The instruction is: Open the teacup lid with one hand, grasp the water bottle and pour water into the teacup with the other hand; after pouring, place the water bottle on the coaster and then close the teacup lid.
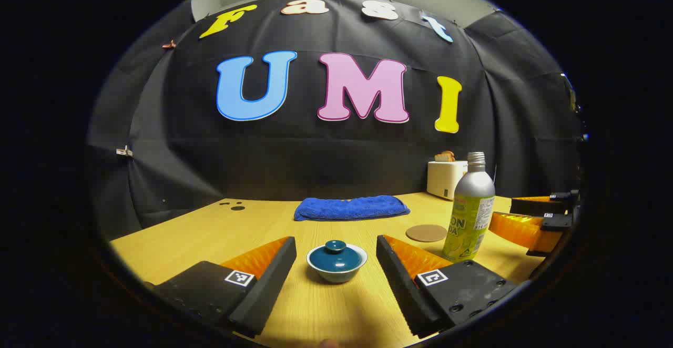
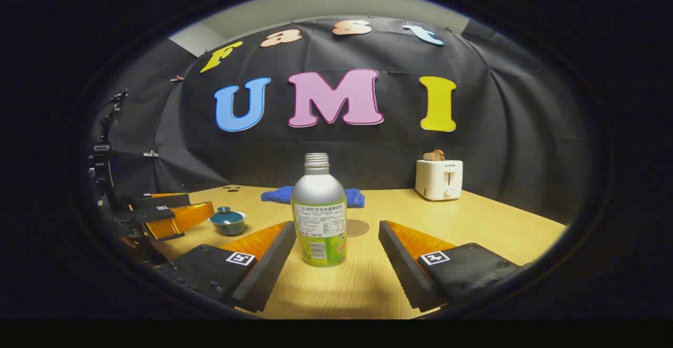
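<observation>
**Jaws wide on both sides, cup and bottle untouched**

While the left gripper (image 1: 336,269) hangs low over the desk (image 1: 184,237), its jaws stand wide apart with the teacup (image 1: 336,266) sitting between them, a little ahead, touched by neither finger. The teacup lid (image 1: 336,256) rests on the cup, knob up. Off to that view's right the water bottle (image 1: 469,208) stands upright and uncapped, with the round coaster (image 1: 426,233) lying flat just beside it on the desk. A folded blue towel (image 1: 351,207) lies farther back near the wall, and a white toaster (image 1: 446,178) sits at the far edge behind the bottle.

From the right gripper view, the right gripper (image 2: 336,264) also has its jaws spread wide, holding nothing; the bottle stands upright between the fingers, clear of both. The coaster peeks out just behind the bottle, and the teacup sits well to the left, near the other gripper.
</observation>
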`<state>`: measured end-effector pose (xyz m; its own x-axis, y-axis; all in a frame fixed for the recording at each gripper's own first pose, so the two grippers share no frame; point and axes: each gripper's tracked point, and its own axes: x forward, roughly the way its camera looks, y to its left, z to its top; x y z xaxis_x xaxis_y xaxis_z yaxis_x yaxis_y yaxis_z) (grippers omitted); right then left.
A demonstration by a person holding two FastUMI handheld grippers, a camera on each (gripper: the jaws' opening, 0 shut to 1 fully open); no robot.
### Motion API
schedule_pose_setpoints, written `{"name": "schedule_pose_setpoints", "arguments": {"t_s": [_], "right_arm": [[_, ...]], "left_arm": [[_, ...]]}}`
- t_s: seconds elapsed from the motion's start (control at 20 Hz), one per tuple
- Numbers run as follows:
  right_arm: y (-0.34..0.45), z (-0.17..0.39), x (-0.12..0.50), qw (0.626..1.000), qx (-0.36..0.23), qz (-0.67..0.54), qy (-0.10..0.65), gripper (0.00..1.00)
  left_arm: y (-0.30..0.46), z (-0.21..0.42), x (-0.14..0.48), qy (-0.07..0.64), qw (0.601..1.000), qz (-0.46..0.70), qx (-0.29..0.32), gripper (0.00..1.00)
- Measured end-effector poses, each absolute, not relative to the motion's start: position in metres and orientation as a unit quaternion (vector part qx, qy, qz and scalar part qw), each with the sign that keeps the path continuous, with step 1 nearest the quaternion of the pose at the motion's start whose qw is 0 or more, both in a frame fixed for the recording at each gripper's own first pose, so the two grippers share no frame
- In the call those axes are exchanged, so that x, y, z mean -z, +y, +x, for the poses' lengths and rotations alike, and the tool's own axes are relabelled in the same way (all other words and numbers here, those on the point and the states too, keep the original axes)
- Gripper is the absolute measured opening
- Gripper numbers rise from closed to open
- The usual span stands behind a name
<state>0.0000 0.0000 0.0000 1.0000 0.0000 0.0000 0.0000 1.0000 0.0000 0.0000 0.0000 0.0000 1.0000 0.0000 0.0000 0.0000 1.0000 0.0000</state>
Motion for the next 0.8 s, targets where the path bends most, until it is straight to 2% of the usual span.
{"name": "schedule_pose_setpoints", "arguments": {"t_s": [0.65, 0.8], "right_arm": [[0.0014, 0.0069, 0.0003, 1.000, -0.003, -0.001, -0.002, 0.98], [0.0012, 0.0060, 0.0009, 1.000, -0.005, -0.001, -0.003, 0.98]], "left_arm": [[-0.0005, 0.0034, -0.0021, 0.000, 1.000, 0.002, 0.004, 0.96], [0.0059, 0.0025, -0.0025, 0.002, 1.000, 0.007, -0.016, 0.96]]}}
